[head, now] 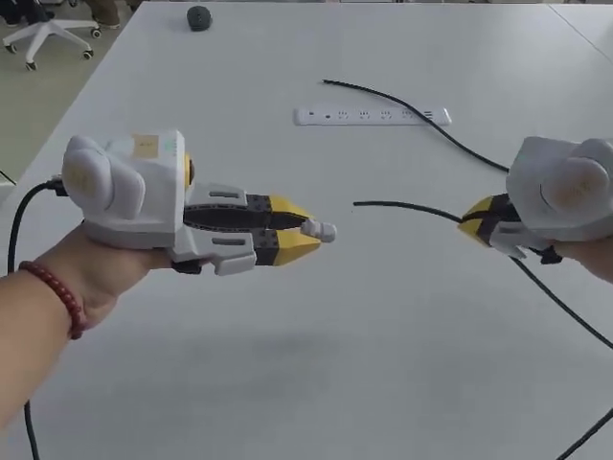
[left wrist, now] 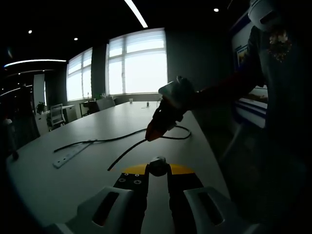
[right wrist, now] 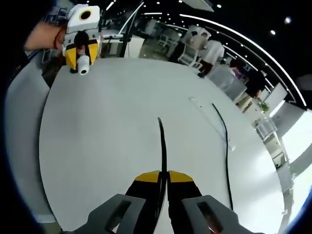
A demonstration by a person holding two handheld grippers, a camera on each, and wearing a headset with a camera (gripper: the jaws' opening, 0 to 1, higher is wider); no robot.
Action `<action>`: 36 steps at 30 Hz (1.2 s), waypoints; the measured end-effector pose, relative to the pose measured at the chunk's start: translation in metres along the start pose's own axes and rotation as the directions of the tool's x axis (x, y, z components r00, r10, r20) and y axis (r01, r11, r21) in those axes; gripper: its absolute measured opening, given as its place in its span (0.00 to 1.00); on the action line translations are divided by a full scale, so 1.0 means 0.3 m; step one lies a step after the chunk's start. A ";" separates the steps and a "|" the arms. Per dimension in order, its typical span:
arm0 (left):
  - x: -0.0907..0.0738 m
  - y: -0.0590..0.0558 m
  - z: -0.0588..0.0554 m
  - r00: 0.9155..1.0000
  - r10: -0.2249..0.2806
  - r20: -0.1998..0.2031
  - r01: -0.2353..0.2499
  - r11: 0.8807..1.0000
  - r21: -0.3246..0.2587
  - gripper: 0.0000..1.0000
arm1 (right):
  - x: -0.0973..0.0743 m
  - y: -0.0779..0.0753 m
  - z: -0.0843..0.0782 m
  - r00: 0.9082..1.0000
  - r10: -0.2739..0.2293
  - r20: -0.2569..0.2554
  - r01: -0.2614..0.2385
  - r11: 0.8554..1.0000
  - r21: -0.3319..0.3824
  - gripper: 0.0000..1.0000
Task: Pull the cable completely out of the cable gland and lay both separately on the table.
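Left tongs (head: 305, 228) are clamped on the cable gland (head: 321, 230), a small pale plastic piece pinched right at the tips and held up over the counter (head: 287, 364). Right tongs (head: 469, 220) are closed on the black cable (head: 402, 207). A short free end pokes out toward the gland, and the rest trails off behind the right hand and down onto the counter.

There's a clear gap between the cable's tip and the gland, so I'd say the pulling part is done. What's left is setting each one down on its own spot.

Handling-wise, the gland looks light, hard and rounded, so I'd guess it could squirt out of the tips or roll once it's let go. Best to lower it right onto the surface before opening. A grip across its wider middle seems safer than one on the narrow end.

The cable looks thin and light. It's stiff enough for the short end to stick out nearly level, but floppy over the long run. Holding it close to the end like this seems right, since further back the tip would just droop and wander.

A power strip (head: 374, 116) and another black cord (head: 450, 137) lie further back, well apart from both, so there's plenty of bare counter in front.
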State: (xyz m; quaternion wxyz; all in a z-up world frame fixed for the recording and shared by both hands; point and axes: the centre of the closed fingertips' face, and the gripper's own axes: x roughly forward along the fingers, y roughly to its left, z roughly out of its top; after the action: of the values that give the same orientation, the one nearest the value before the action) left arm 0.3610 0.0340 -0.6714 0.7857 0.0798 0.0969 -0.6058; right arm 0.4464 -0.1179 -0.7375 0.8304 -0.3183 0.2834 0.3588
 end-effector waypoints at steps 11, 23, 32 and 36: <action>0.027 0.016 -0.023 1.000 -0.016 0.005 0.016 1.000 -0.003 0.16 | 0.222 -0.132 0.051 1.000 -0.003 -0.030 0.005 0.995 0.097 0.00; 0.050 0.053 -0.059 1.000 -0.020 0.015 0.021 1.000 -0.018 0.16 | 0.426 -0.207 0.084 0.997 0.024 -0.070 -0.017 0.995 0.100 0.00; 0.051 0.074 -0.071 1.000 -0.017 0.026 0.018 0.999 -0.027 0.16 | 0.495 -0.210 0.077 0.994 0.055 -0.097 -0.045 0.994 0.104 0.00; 0.050 0.072 -0.070 0.999 -0.017 0.029 0.018 0.999 -0.027 0.16 | 0.512 -0.197 0.063 0.990 0.075 -0.116 -0.061 0.991 0.116 0.00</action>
State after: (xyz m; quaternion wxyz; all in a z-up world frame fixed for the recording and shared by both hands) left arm 0.3846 0.0306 -0.6954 0.7826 0.0597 0.0945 -0.6124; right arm 0.5862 -0.0721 -0.8138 0.8157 -0.2824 0.3632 0.3508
